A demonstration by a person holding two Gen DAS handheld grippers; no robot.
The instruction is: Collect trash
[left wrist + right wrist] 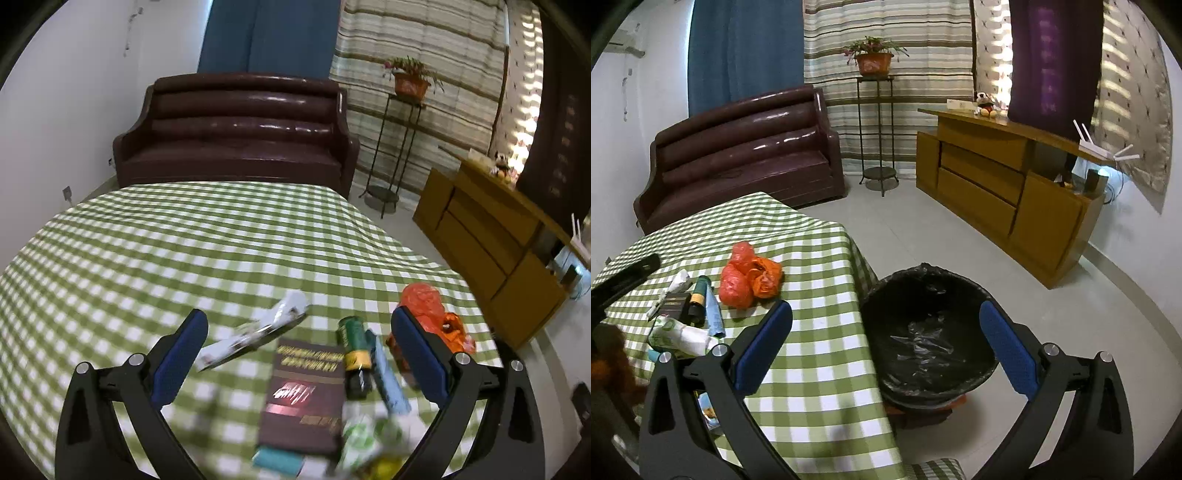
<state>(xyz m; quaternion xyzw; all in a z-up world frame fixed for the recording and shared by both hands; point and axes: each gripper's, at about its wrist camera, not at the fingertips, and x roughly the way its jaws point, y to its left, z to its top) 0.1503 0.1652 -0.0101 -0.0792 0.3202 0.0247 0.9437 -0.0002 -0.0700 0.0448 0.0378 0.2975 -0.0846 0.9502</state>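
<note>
Fingers (181,354) astride scattered trash (352,347)

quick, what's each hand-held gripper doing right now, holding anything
Left hand-held gripper: open, holding nothing, above the trash on the table.
Right hand-held gripper: open, holding nothing, near the black bin.

Trash pile (690,317) set on the table (820,369), bag (750,278) at its right, bin (929,332) placed on the floor right of the table, sofa (738,147) behind.
</note>
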